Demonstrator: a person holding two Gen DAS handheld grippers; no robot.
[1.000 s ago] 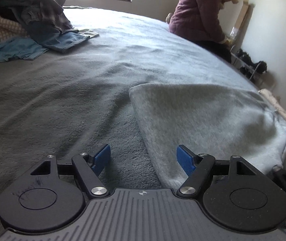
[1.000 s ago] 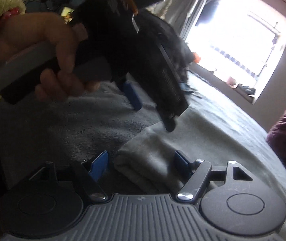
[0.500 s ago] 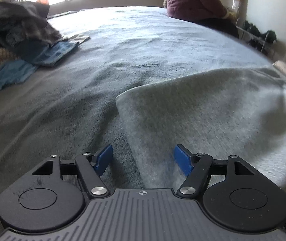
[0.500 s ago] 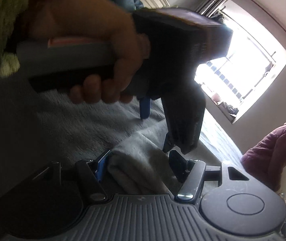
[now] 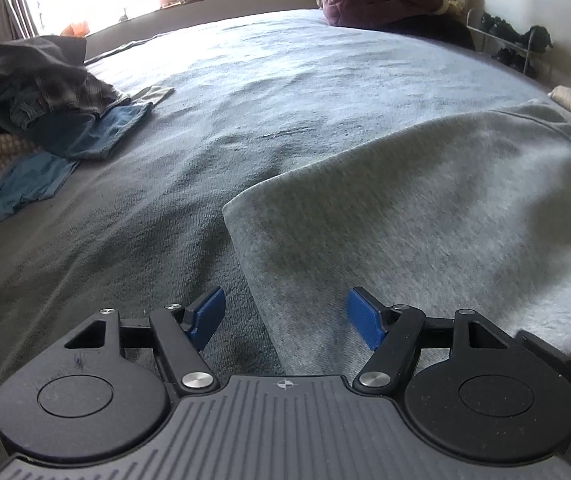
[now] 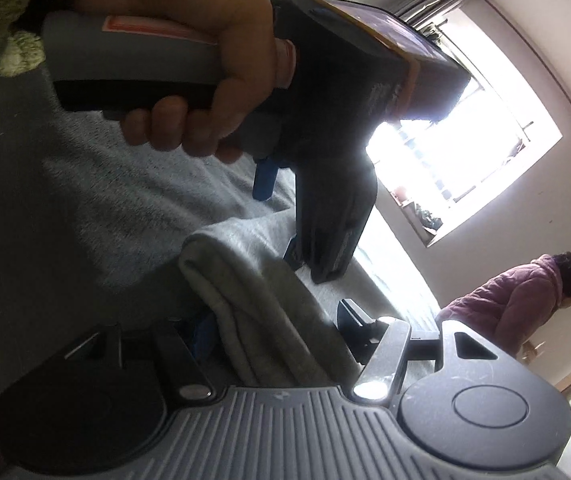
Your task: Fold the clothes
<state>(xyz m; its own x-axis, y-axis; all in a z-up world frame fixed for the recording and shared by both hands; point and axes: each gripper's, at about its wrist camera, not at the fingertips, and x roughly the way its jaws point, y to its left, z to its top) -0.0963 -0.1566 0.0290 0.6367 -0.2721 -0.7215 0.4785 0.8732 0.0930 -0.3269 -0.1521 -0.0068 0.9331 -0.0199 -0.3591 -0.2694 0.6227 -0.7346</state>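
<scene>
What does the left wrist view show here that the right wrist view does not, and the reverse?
Only the left wrist view shows the pile of clothes on the far side of the bed and the shoe rack by the wall. Only the right wrist view shows the hand holding the left gripper, and the right gripper with a fold of the grey garment between its jaws. Both show the grey garment, the grey blanket, the bright window and the person in a maroon jacket.
</scene>
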